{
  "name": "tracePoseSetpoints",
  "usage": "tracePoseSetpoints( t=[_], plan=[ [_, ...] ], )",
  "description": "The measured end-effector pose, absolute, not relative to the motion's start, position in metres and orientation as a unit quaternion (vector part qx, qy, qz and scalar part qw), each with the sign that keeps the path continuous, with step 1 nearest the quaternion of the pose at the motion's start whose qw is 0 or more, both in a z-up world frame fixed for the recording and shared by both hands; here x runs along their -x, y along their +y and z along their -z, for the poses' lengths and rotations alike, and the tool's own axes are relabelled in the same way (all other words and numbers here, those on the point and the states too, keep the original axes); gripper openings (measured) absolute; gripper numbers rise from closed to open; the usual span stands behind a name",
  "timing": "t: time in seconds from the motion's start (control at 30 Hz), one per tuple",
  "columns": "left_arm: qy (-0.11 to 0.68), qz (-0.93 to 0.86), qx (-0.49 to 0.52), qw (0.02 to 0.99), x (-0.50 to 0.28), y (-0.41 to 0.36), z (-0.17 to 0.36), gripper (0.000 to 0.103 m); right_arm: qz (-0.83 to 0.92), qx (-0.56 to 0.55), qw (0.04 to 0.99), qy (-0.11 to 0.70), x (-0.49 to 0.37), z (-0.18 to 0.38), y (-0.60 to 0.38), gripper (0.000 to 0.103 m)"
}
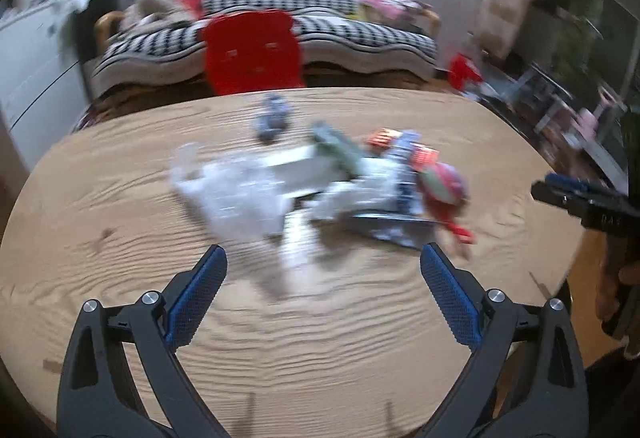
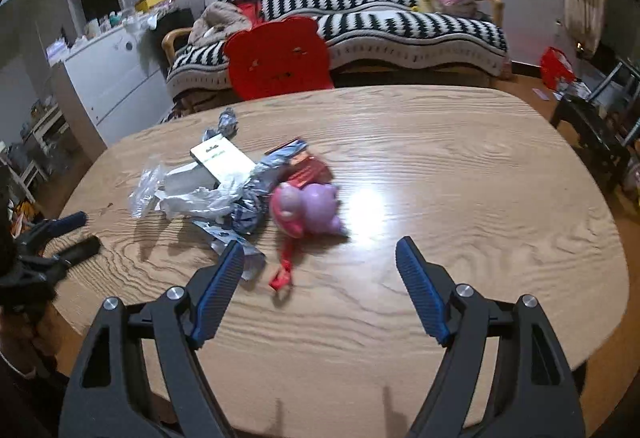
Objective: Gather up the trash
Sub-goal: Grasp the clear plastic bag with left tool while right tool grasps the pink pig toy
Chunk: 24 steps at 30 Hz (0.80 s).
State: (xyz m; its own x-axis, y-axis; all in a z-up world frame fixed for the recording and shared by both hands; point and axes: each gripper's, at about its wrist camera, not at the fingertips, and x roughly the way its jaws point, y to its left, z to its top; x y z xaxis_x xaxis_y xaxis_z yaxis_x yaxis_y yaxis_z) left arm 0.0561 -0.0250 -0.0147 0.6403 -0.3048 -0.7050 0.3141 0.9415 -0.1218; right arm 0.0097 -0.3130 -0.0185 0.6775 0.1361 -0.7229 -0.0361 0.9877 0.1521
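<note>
We see a wooden table (image 2: 460,174) with a striped sofa (image 2: 360,14) and red chair (image 2: 280,58) behind it. The trash (image 2: 224,190) lies heaped on the table's left-centre: clear plastic (image 2: 148,190), a white box (image 2: 220,156), foil wrappers (image 2: 248,214) and a pink toy (image 2: 308,206) touching them. Our left tool (image 1: 322,254) and right tool (image 2: 320,250) both hover above the table, fingers spread apart, holding nothing.
</note>
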Motion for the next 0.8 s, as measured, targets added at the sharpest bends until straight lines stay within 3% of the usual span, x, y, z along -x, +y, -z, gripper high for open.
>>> tracePoseSetpoints(
  t=[0.8],
  plan=[
    [0.434,0.101,0.021,0.895,-0.169,-0.005,0.08,0.094,-0.047,-0.061,0.882,0.466,-0.109,0.088,-0.289,0.079]
  ],
)
